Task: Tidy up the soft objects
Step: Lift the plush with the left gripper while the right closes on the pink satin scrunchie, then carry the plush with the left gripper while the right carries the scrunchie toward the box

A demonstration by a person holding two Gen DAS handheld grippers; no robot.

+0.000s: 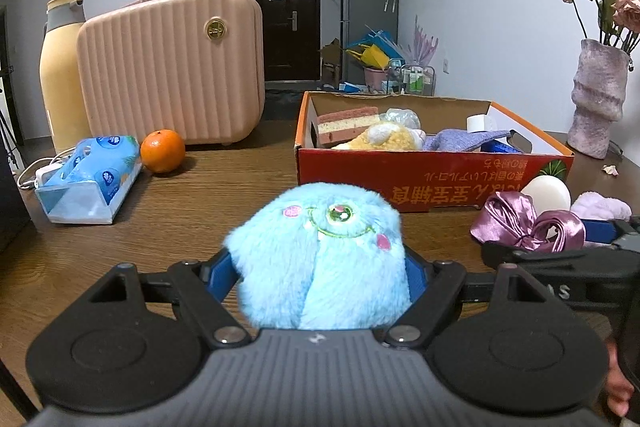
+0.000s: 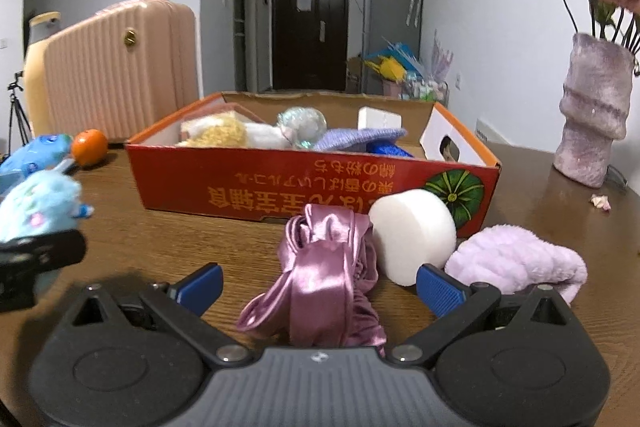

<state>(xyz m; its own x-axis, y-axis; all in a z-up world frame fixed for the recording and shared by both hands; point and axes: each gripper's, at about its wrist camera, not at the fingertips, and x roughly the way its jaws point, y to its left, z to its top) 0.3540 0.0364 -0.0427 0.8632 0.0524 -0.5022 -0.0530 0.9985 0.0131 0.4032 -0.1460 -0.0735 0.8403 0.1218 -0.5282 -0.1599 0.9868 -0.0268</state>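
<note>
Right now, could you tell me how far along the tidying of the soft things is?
Done: several soft items already lie in the cardboard box. In hand: the left gripper clamps the blue plush toy. Left: satin scrunchie between the open right gripper, white sponge, lilac fluffy cloth.

White walls (image 1: 480, 7) enclose a room where a dark door (image 1: 282, 15) closes a short hallway, a grey fridge (image 1: 370, 11) stands to its right, and a brown wood-grain counter (image 1: 192, 199) fills the foreground.
</note>
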